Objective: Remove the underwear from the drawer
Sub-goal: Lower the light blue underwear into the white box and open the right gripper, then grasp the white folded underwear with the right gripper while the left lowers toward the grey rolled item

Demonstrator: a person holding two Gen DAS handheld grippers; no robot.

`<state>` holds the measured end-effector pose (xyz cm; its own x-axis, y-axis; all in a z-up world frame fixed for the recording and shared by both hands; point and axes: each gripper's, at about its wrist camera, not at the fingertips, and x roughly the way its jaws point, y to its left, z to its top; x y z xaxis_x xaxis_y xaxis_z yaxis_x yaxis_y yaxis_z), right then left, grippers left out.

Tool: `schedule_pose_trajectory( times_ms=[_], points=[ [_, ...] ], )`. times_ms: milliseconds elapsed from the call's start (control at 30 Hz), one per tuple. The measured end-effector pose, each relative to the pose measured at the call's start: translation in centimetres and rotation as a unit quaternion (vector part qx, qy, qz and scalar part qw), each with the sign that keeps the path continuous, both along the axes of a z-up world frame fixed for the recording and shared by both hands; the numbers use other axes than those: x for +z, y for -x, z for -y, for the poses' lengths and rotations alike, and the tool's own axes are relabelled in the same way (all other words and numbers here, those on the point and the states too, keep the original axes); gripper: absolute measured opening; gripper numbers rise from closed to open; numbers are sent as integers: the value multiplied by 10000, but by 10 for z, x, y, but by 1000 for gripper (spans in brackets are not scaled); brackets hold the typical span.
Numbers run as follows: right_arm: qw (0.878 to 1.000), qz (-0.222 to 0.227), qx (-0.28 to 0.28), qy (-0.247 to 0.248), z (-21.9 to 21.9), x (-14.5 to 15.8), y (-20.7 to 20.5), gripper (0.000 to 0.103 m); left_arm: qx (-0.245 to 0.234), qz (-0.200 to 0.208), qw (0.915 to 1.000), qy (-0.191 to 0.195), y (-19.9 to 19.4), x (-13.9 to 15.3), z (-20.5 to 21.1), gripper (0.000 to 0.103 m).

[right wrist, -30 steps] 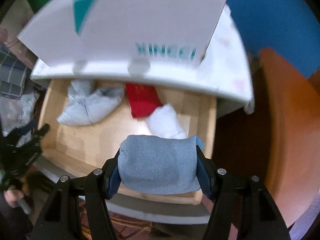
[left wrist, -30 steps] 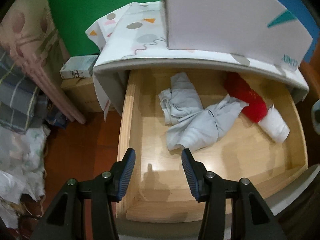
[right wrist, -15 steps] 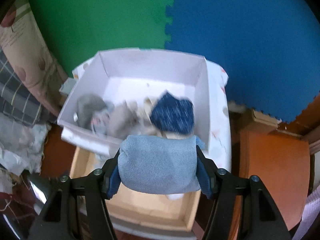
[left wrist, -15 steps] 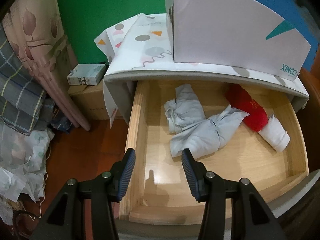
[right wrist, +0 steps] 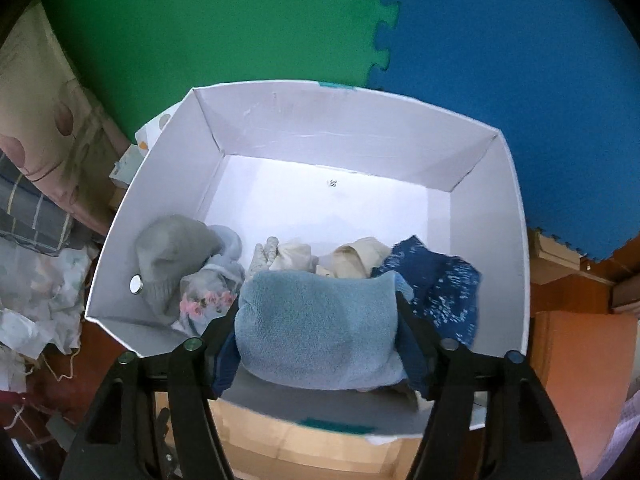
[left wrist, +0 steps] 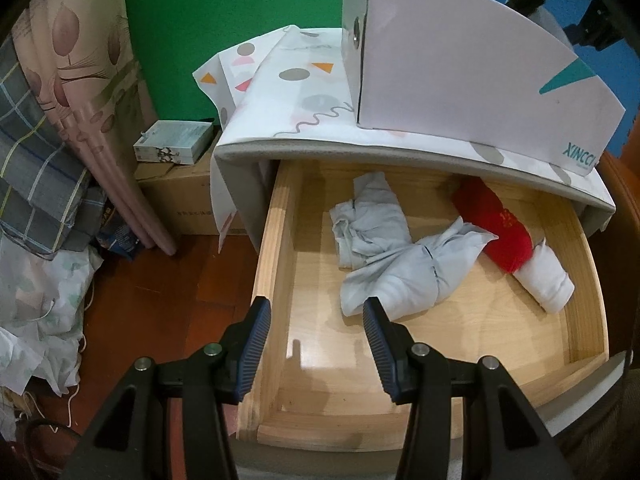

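My right gripper (right wrist: 318, 330) pinches a rolled light-blue terry underwear (right wrist: 316, 332) above the white cardboard box (right wrist: 348, 152); my left gripper (left wrist: 316, 334) hangs spread over the open wooden drawer (left wrist: 272, 264).

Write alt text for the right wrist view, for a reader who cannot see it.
The right gripper is shut on a rolled light-blue garment, held over an open white box. Along the box's near side lie several bundled garments: grey, cream and dark blue speckled. Green and blue foam mats form the backdrop.
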<state>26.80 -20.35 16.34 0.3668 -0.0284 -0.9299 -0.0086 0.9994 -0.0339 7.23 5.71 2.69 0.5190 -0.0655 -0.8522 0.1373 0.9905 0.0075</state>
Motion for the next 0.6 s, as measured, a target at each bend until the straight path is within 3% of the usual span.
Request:
schedule_pose_trajectory(
  times_ms=[200, 367, 600],
  points=[
    [9998, 72, -71, -167, 6, 6, 7, 79, -41, -70, 9999, -99, -1, -4, 5, 49],
    [9994, 150, -146, -286, 16, 27, 26, 80, -57, -121, 9997, -210, -1, -7, 9, 49],
    [9994, 79, 61, -324, 32, 37, 86, 81, -69, -213, 9994, -245, -3, -10, 8, 49]
  ],
)
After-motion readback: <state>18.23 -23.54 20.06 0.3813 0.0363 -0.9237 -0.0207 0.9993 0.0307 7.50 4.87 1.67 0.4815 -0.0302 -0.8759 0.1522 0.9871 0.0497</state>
